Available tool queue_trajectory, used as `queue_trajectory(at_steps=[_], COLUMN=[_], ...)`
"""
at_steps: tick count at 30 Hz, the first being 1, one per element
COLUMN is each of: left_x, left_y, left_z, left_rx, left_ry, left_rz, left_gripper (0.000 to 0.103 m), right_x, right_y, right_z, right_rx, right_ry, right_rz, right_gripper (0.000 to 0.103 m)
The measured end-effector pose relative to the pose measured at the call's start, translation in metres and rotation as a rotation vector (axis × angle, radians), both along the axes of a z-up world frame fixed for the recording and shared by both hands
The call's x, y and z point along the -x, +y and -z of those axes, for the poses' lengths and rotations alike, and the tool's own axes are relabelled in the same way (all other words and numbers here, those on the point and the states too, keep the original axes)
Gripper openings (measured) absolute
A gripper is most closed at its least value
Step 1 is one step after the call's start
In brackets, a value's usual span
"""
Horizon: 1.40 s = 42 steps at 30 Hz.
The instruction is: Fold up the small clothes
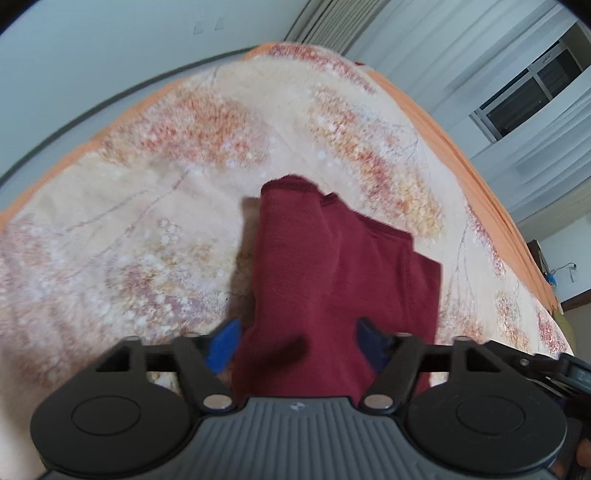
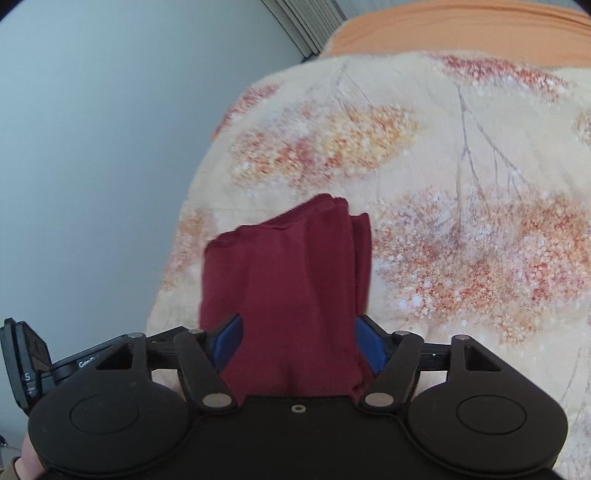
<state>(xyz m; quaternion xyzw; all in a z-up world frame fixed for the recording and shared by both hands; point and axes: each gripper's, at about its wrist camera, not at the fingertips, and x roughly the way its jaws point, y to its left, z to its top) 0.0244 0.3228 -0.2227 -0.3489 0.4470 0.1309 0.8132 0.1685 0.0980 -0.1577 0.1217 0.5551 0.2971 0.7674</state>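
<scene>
I see the dark red garment (image 1: 332, 273) lying folded on the bed, on the floral blanket (image 1: 155, 206) that covers it. In the left wrist view it reaches from the gripper outward toward the middle of the bed, with a hemmed edge at its far end and a second layer stepping out to the right. In the right wrist view the garment (image 2: 284, 288) sits close to the left edge of the bed, its far end showing several stacked layers.

My left hand-held gripper (image 1: 299, 341) has its blue fingers (image 1: 223, 345) spread wide, one on each side of the near end of the cloth. The left finger stands apart from the fabric; the right one is at its edge, and I cannot tell whether it touches. The cloth is not pinched there.

My right hand-held gripper (image 2: 299, 343) is spread the same way, its blue fingers (image 2: 229, 341) flanking the near end of the garment. The fabric fills most of the gap between them, but the pads do not press it.

Further out, an orange sheet (image 2: 461, 27) shows beyond the blanket at the far edge of the bed. A pale wall (image 2: 103, 147) lies to the left, and white curtains (image 1: 461, 55) with a window (image 1: 532, 92) stand past the right edge of the bed.
</scene>
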Motion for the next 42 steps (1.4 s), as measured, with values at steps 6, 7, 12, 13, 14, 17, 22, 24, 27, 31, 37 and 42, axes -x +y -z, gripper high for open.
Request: queue_trajectory(at_steps=[6,7,12,13,14,17,22,24,27,31,37,42], left_x=[0.02,0.026,0.057,0.065,0.072,0.092,0.117,0.126,0.141,0.155,0.165,0.171], left_y=[-0.029,-0.034,-0.066,-0.074,-0.081,-0.102,-0.134,-0.146,-0.162,-0.181,-0.203,-0.198], left_z=[-0.054,-0.063,-0.113,-0.124,-0.133,-0.158,-0.186,-0.194,-0.203,-0.213,-0.227,-0.236], left_rx=[-0.033,-0.034,-0.064,-0.08,-0.095,-0.128,-0.179,-0.2,-0.202,-0.253,-0.382,-0.356], left_ry=[-0.051,-0.058,-0.092,-0.099,-0.105,-0.121,-0.095,-0.084,-0.082,-0.059,-0.034,-0.072], left_rz=[0.013,0.014,0.013,0.007,0.0,-0.019,-0.039,-0.051,-0.068,-0.088,-0.093,-0.118], left_gripper=[0.092,0.093,0.101,0.102,0.102,0.102,0.102,0.102,0.102,0.102,0.102,0.102], right_x=[0.04,0.046,0.073,0.077,0.082,0.094,0.114,0.12,0.128,0.14,0.149,0.152], right_y=[-0.019,-0.024,-0.053,-0.059,-0.064,-0.081,-0.104,-0.108,-0.108,-0.108,-0.111,-0.113], right_z=[-0.057,-0.065,-0.109,-0.117,-0.126,-0.152,-0.185,-0.192,-0.197,-0.197,-0.193,-0.194], right_rx=[0.011,0.004,-0.042,-0.043,-0.045,-0.055,0.008,0.016,0.057,0.059,0.05,0.047], right_ry=[-0.102,-0.116,-0.157,-0.163,-0.172,-0.213,-0.263,-0.269,-0.27,-0.273,-0.263,-0.271], right_rz=[-0.063,-0.069,-0.079,-0.082,-0.086,-0.107,-0.111,-0.149,-0.185,-0.226,-0.241,-0.241], right_gripper=[0.09,0.091,0.099,0.101,0.102,0.102,0.102,0.102,0.102,0.102,0.102,0.102])
